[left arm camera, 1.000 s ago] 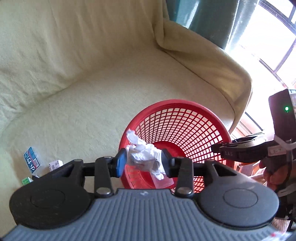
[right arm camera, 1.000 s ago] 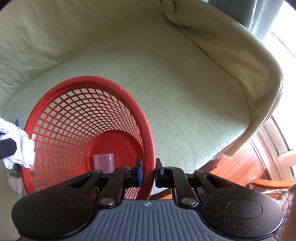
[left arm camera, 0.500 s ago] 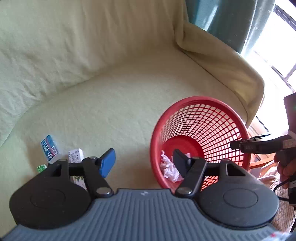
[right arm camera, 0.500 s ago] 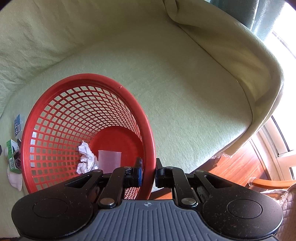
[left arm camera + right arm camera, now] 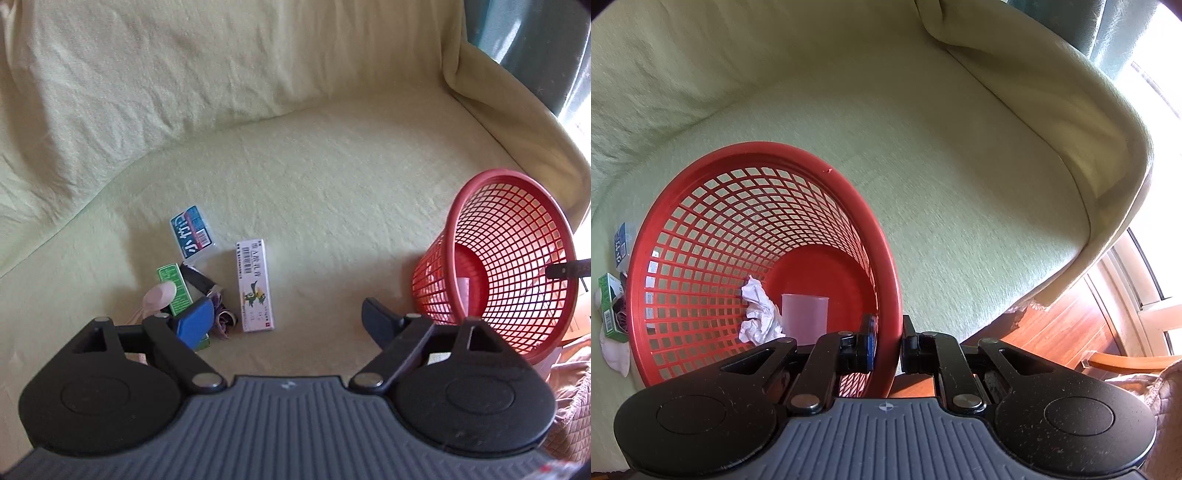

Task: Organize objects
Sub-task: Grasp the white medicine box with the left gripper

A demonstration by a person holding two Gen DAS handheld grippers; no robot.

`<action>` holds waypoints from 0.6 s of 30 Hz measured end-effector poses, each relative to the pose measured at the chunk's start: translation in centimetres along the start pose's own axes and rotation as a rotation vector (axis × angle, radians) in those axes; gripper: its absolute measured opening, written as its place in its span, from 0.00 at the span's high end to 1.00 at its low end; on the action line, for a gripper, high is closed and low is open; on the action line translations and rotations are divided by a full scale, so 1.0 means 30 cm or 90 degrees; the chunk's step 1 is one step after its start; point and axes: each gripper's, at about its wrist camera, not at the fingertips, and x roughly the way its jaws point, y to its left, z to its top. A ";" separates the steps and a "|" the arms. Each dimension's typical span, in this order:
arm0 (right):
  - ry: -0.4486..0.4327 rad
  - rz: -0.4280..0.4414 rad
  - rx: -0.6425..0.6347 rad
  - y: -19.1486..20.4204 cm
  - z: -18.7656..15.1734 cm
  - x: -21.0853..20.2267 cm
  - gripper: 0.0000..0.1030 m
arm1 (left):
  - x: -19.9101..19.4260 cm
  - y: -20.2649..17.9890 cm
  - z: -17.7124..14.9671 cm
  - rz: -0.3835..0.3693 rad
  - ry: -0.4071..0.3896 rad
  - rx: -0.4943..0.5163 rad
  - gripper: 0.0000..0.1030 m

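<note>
A red mesh basket (image 5: 768, 258) sits tilted at the edge of a sofa (image 5: 960, 166) draped in pale yellow-green cloth, its near rim pinched between the tightly closed jaws of the right gripper (image 5: 886, 345). Inside lie a crumpled white paper (image 5: 757, 314) and a translucent plastic cup (image 5: 804, 317). To the basket's left, the left gripper (image 5: 284, 317) hangs over the seat, jaws having just been opening, now spread wide with nothing between them. Beneath it a cluster lies on the cushion: a long white box (image 5: 255, 284), a blue-and-white packet (image 5: 192, 230), a green box (image 5: 174, 286) and a pale cloth (image 5: 157, 297).
</note>
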 end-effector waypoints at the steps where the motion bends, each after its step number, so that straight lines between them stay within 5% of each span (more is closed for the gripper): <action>1: -0.001 0.000 0.000 0.002 -0.002 0.000 0.91 | 0.006 0.007 -0.005 0.006 0.004 -0.001 0.18; 18: -0.002 -0.008 0.006 0.006 0.000 -0.005 0.91 | 0.105 0.069 -0.095 0.029 0.056 -0.032 0.15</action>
